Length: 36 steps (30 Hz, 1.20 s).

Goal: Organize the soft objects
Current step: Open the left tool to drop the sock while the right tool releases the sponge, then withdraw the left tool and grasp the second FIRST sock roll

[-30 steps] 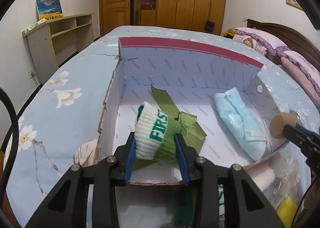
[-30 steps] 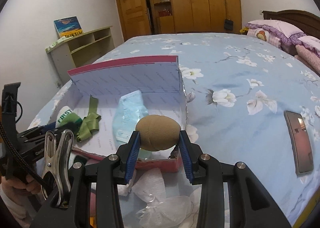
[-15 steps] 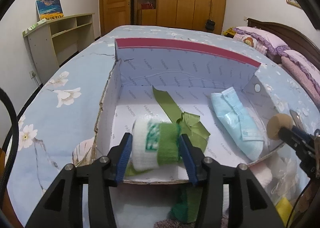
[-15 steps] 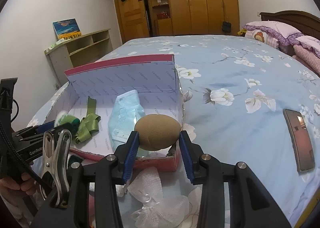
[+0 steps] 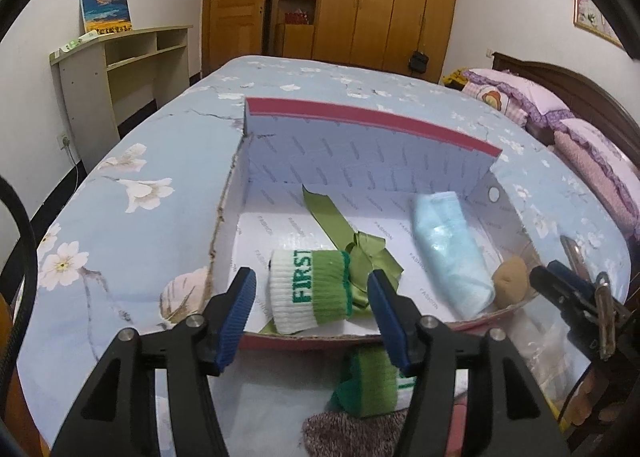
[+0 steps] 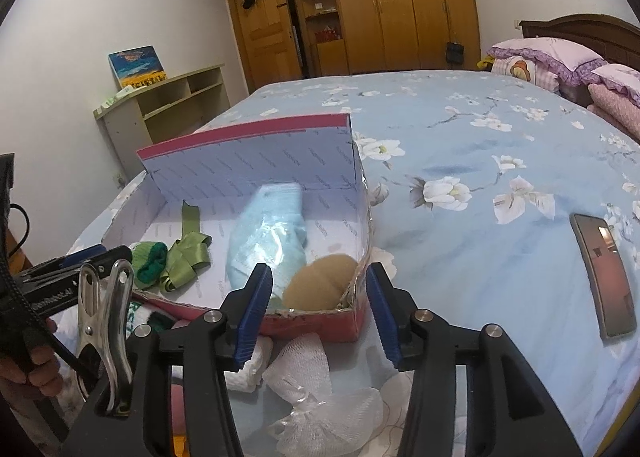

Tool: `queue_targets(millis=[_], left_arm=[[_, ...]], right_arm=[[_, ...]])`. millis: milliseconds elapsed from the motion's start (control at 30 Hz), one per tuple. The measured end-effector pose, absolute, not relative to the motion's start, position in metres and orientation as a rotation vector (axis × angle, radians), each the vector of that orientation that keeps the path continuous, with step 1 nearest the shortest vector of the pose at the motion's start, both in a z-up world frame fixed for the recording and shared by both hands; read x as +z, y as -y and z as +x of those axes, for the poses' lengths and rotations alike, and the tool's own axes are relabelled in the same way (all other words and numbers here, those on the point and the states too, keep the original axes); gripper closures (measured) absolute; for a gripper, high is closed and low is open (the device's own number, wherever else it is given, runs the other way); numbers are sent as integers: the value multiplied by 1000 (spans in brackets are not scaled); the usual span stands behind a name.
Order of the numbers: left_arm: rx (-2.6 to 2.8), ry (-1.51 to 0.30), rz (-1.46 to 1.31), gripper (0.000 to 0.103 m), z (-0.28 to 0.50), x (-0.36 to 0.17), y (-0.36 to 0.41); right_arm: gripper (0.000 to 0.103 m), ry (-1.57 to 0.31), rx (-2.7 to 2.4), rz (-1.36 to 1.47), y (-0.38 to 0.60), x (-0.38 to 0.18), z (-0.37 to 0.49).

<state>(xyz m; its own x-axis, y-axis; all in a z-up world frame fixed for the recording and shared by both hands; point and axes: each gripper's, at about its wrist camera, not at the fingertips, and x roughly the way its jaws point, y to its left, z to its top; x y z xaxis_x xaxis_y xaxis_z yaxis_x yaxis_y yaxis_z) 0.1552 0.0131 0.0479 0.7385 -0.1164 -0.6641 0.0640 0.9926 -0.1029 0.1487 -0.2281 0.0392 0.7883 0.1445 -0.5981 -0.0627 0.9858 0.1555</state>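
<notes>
A red cardboard box point(image 5: 360, 117) with a white lining lies open on the bed. In it lie a white and green rolled sock point(image 5: 308, 289), a green ribbon point(image 5: 360, 249), a pale blue packet point(image 5: 452, 253) and a tan sponge ball point(image 5: 510, 279). My left gripper point(image 5: 311, 275) hovers over the box's near edge, jaws opening, with the sock lying loose between the pads. My right gripper point(image 6: 318, 271) is at the box's near right corner, jaws opening. The tan ball point(image 6: 320, 285) rests in that corner, untouched by the pads.
A second green and white sock point(image 5: 372, 385), a grey fuzzy item point(image 5: 352, 433) and a white mesh puff point(image 6: 316, 389) lie in front of the box. A phone point(image 6: 604, 273) lies on the floral bedspread at right. A metal clip point(image 6: 106, 313) hangs by the left gripper point(image 6: 80, 261).
Both grippers have opened. The left one let the rolled sock drop into the box and drew back slightly. The right one released the tan ball into the box's near right corner.
</notes>
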Motion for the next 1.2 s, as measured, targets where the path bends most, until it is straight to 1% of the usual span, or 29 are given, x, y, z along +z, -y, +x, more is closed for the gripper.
queue_targets(millis=[633,1200], left_arm=[[-152,-766,-87,42,112,55,-10],[-207,-825,-56,42,106,36,16]], right_arm=[[53,-635,111,179,228,64,111],[53,-706,190,210,211,47,90]])
